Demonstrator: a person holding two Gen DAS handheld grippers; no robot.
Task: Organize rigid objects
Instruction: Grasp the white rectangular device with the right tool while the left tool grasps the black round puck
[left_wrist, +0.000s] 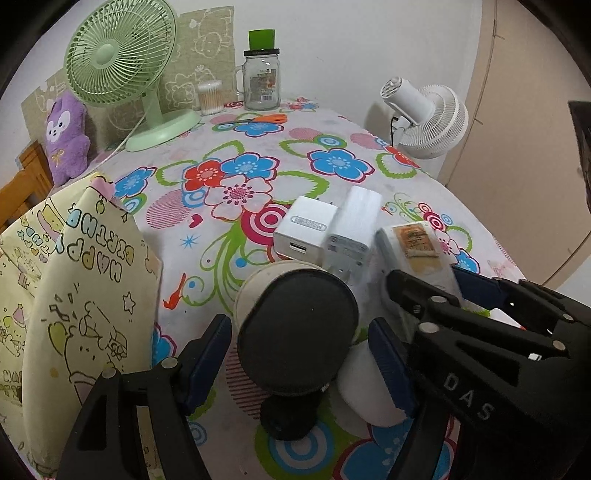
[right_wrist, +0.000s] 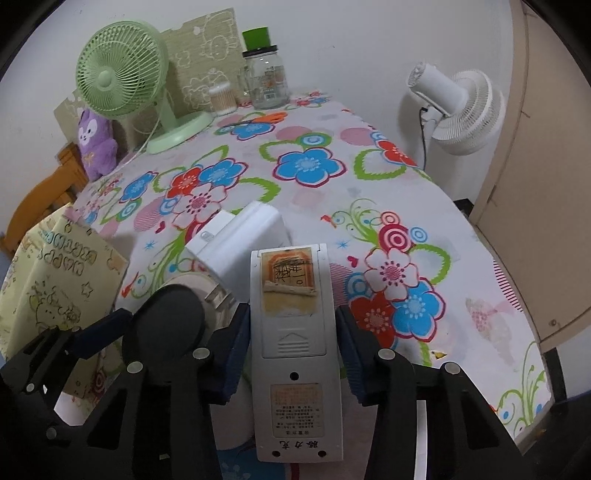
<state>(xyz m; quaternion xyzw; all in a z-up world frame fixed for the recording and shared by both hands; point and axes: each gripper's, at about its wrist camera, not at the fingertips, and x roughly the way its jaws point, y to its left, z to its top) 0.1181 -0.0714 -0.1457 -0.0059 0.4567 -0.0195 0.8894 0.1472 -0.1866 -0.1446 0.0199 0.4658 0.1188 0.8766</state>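
Note:
My right gripper (right_wrist: 293, 332) is shut on a grey-white remote control (right_wrist: 295, 354) that lies back side up, with a blue pad pressed on each long edge. The left wrist view shows this gripper (left_wrist: 439, 284) on the remote (left_wrist: 410, 243) at the right. My left gripper (left_wrist: 299, 350) has its pads against the sides of a cream cylinder with a black round cap (left_wrist: 295, 325). The same cap (right_wrist: 166, 321) shows in the right wrist view, with one of the left fingers (right_wrist: 103, 328) beside it. Two white chargers (left_wrist: 306, 229) (left_wrist: 354, 229) stand just beyond on the flowered tablecloth (left_wrist: 240, 166).
A yellow cartoon gift bag (left_wrist: 74, 295) stands close on the left. At the back are a green desk fan (left_wrist: 118, 70), a glass jar (left_wrist: 262, 81), cotton swabs (left_wrist: 210, 98), orange scissors (left_wrist: 266, 119) and a purple plush (left_wrist: 68, 140). A white fan (left_wrist: 424, 114) stands off the table's right edge.

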